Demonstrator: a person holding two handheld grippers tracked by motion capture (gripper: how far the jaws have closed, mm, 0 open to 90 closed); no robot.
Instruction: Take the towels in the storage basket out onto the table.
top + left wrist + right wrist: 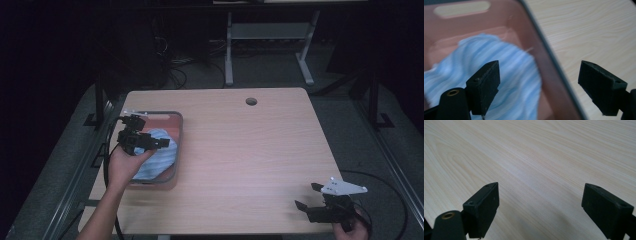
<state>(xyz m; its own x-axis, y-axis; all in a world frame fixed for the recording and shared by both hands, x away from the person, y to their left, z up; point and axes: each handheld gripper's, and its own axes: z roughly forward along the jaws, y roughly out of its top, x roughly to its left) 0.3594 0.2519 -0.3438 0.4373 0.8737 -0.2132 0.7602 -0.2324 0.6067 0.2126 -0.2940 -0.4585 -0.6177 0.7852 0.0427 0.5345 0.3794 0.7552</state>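
Presently the left gripper (pixel 150 141) hangs over the pink basket (pixel 176 150), jaws spread wide and empty; the blue striped cloth (pixel 506 82) lies inside that basket. Right gripper (pixel 315 197), also spread, idles well away from the basket. Risk: one jaw straddles the basket rim (pixel 554 75), so closing may pinch the wall instead of cloth

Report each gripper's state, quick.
Left gripper: open, empty, over the pink bin with the blue striped cloth.
Right gripper: open, empty, above the table.
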